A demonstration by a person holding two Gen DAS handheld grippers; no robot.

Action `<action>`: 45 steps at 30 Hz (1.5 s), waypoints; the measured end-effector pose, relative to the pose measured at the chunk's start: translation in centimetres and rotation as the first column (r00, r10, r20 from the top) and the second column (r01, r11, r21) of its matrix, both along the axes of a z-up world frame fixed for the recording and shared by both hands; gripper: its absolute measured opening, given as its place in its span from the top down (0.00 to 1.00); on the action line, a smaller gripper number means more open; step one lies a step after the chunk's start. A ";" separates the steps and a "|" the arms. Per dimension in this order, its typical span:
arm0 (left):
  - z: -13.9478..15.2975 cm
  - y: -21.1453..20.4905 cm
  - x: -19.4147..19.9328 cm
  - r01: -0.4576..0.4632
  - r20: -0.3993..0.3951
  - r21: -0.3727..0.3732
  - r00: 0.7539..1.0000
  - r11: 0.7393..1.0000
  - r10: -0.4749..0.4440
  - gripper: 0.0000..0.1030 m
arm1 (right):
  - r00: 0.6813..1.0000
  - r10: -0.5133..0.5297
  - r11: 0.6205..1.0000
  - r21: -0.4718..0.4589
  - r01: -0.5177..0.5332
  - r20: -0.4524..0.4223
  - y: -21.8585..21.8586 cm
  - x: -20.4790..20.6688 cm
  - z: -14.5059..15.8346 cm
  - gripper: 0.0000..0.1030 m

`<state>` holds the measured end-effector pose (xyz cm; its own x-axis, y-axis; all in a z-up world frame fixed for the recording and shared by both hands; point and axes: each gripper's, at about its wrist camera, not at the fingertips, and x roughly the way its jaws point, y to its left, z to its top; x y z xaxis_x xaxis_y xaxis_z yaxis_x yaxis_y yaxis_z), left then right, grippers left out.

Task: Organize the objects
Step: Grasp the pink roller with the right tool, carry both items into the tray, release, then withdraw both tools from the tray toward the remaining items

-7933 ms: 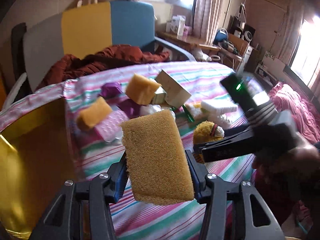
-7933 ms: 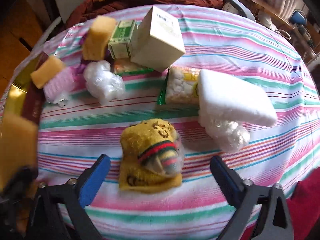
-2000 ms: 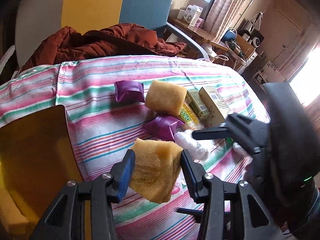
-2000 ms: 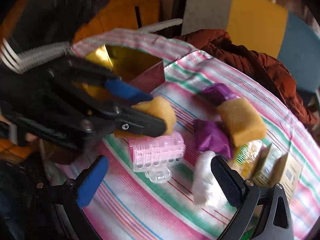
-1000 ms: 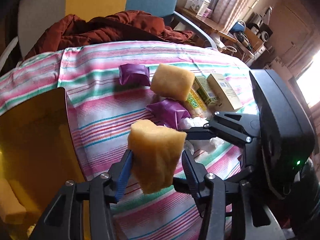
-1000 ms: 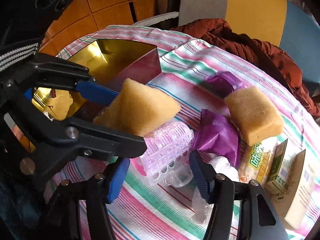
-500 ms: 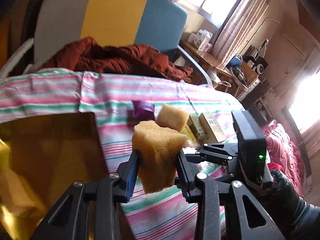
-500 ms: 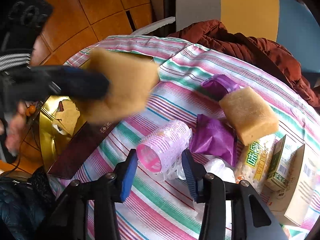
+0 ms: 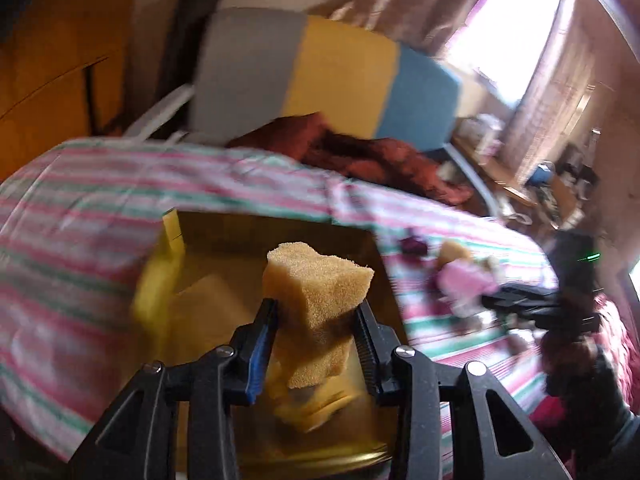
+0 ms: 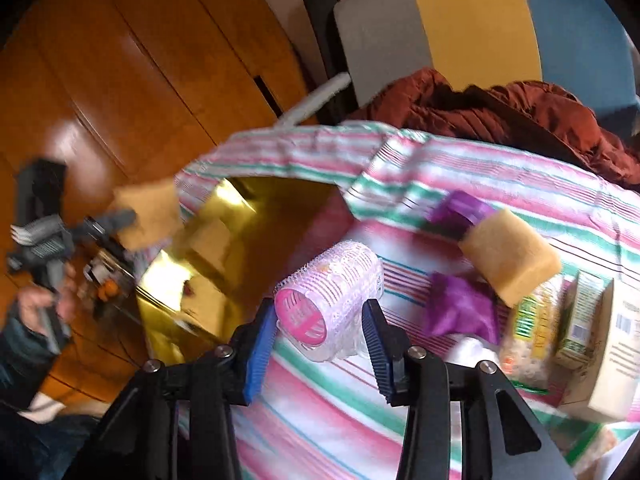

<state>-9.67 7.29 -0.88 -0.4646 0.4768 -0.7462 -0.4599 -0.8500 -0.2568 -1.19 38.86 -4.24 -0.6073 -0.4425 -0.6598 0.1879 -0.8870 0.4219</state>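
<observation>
My left gripper is shut on a yellow sponge and holds it above the gold box, where another sponge lies. My right gripper is shut on a pink hair roller and holds it above the striped tablecloth, beside the gold box. In the right wrist view the left gripper with its sponge is blurred at the left. The roller also shows in the left wrist view.
On the table lie another yellow sponge, two purple packets, a noodle pack and cartons. A red jacket lies on the chair behind. A wooden cabinet stands at the left.
My left gripper has carried the sponge left from over the tablecloth to above the gold box. My right gripper has closed on the pink roller and lifted it off the table.
</observation>
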 end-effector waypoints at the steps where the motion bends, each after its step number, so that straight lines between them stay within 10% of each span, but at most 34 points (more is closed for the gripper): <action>1: -0.7 -0.9 0.0 -0.022 0.004 -0.025 1.000 0.999 0.022 0.64 | 1.000 0.003 1.000 -0.004 -0.003 -0.006 -0.9 -0.1 0.5 0.57; 10: -5.2 -5.9 0.7 -0.150 0.029 -0.117 0.988 0.982 0.154 0.59 | 0.996 -0.082 0.987 0.138 0.077 0.032 -9.7 -6.3 0.6 0.54; 12: -5.6 -6.6 0.9 -0.166 0.031 -0.130 0.985 0.977 0.172 0.46 | 0.995 -0.092 0.988 0.128 0.088 0.025 -10.7 -7.6 0.5 0.32; 13: -5.7 -6.7 0.8 -0.170 0.028 -0.143 0.984 0.975 0.176 0.42 | 0.994 -0.106 0.985 0.141 0.101 0.023 -11.1 -7.9 0.5 0.01; 29: -2.3 -5.5 4.2 -0.287 -0.221 -0.218 0.945 0.933 0.239 0.30 | 0.981 -0.184 0.928 0.317 0.194 -0.062 -13.9 -2.4 0.9 0.00; 36: -0.2 -4.2 6.1 -0.309 -0.281 -0.164 0.925 0.937 0.256 0.30 | 0.926 -0.273 0.857 0.372 0.357 -0.260 -14.5 1.9 3.7 0.00; 45: 0.0 -2.4 7.6 -0.274 -0.300 -0.159 0.929 0.948 0.218 0.30 | 0.882 -0.383 0.819 0.340 0.462 -0.274 -12.2 5.4 4.3 0.00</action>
